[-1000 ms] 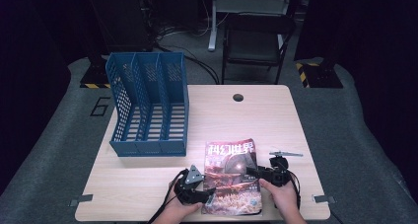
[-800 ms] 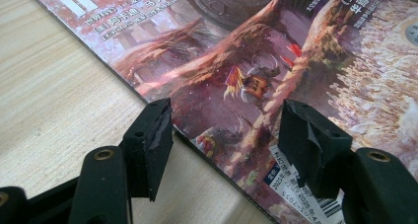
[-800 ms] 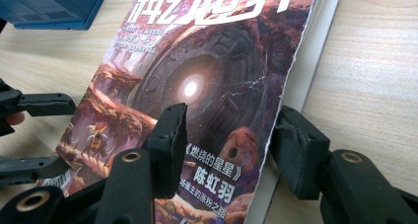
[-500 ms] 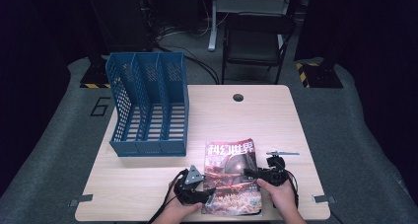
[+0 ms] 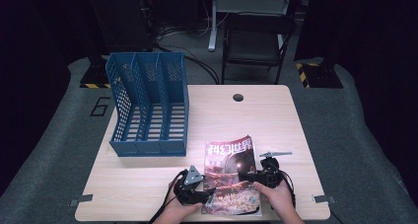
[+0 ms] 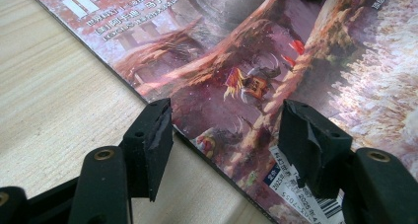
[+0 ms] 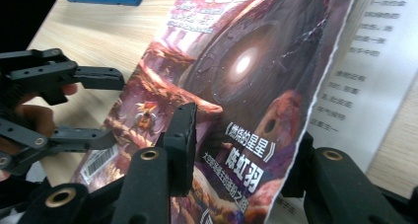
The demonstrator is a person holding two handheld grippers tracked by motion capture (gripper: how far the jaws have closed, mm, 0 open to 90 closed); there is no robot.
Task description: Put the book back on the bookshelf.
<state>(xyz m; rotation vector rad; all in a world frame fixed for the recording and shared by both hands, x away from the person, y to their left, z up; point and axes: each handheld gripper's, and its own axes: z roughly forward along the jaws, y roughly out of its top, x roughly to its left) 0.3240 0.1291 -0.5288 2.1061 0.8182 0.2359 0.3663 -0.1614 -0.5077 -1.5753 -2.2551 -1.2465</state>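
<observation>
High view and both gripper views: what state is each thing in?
Magazine: flat on the table, cover edge lifted at the right.
File rack: upright, slots empty.
Left gripper: open, astride the magazine's spine edge.
Right gripper: jaws just closing around the lifted cover, not yet pinched.

Two hands reach in over the table's near edge. The left gripper (image 5: 209, 197) lies low at the left, its jaws standing apart and level with the tabletop. The right gripper (image 5: 245, 175) sits just to the right, jaws pointing toward the left one; they have just been closing, one above and one below a lifted cover.
</observation>
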